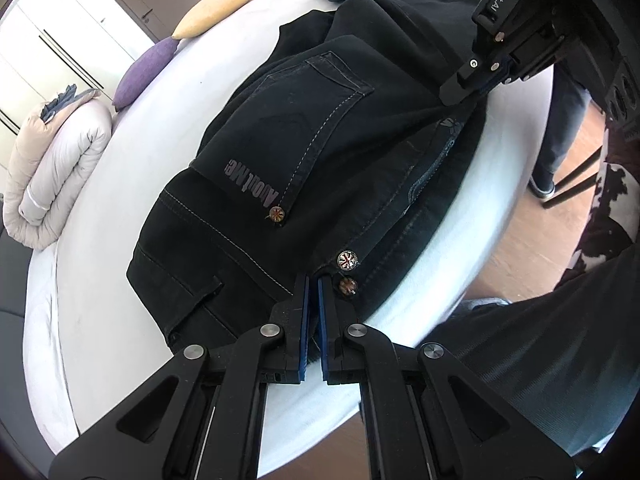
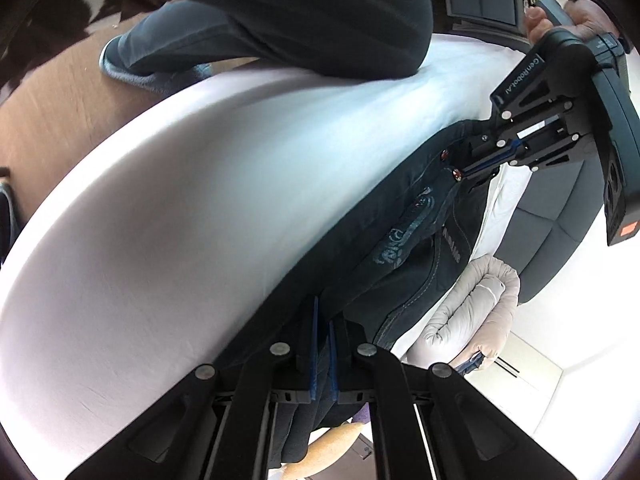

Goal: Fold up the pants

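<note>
So we've got both grippers clamped on the pants [image 1: 304, 152]. They're dark, heavy denim with pale contrast stitching and lie bunched on the bed [image 1: 120, 240], which wears a smooth white sheet with a few soft creases.

Left gripper [image 1: 313, 280]: its blue pads are pinched together on the waistband edge at 6 o'clock in the left wrist view, with cloth between them. Just beside the tips at 1 o'clock sit two round metal buttons [image 1: 347, 261], one silver with a cross pattern, one coppery. A square back pocket [image 1: 296, 120] with grey printed lettering faces up, a small rivet at its lower corner.

Right gripper [image 2: 323, 320]: its jaws are likewise squeezed onto a thick fold of denim at 6 o'clock in its own view. Seen from the left wrist it sits at 2 o'clock, its black fingers biting the fabric near the bed's edge. Pale embroidered swirls [image 2: 400, 240] show on the cloth stretched between the two tools.

Around it: a puffy quilted duvet [image 1: 56, 168] rolled up at 9 o'clock, a purple pillow [image 1: 146, 72] and a tan pillow [image 1: 218, 10], both pointed ovals, at 11 o'clock. Wood floor [image 1: 532, 240] at 3 o'clock. A hand [image 2: 576, 20] grips the left tool's handle.
</note>
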{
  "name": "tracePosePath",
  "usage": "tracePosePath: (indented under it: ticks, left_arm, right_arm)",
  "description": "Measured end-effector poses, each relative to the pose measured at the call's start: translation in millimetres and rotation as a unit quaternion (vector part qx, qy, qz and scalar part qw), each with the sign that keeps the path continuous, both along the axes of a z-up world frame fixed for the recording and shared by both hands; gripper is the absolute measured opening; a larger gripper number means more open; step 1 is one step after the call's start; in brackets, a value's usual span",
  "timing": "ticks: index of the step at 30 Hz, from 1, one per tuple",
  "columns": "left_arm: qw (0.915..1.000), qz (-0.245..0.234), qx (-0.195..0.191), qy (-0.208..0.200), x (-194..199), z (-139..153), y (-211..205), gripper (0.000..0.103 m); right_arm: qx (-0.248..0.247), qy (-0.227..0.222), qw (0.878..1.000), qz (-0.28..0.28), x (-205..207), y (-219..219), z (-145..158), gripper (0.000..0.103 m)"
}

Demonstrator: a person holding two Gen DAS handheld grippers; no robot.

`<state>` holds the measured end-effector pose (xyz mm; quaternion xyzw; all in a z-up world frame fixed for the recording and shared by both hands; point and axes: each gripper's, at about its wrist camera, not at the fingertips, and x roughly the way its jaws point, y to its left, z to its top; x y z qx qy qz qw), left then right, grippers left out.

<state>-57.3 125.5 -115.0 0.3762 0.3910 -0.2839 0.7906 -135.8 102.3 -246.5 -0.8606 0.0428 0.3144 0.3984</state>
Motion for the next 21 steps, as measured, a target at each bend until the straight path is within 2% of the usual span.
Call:
tracePosePath:
  ticks: [7,9,14,18,21]
  left_arm:
    - [0.9998,0.013,-0.012,0.007,15,-6,14,0.004]
    - [0.9997,0.017,-0.017,0.009,18,-4,16,0.007]
    - [0.9994,0.028,-0.015,0.012,7,0,20,0.009]
    - [0.998,0.057,-0.017,0.021,3,7,32,0.009]
    - [0.9956,0.078,-0.048,0.016,5,24,37,0.009]
  right_arm:
    - [0.004,0.005,1.0,-0.015,-4,1,-7,0.006]
    - [0.005,0.002,1.0,-0.016,-5,1,-8,0.006]
    - [0.01,-0.01,1.0,-0.023,-7,2,-10,0.006]
    - [0.009,-0.021,0.999,-0.027,-7,5,-13,0.007]
    - [0.014,-0.026,0.999,-0.034,-9,6,-14,0.007]
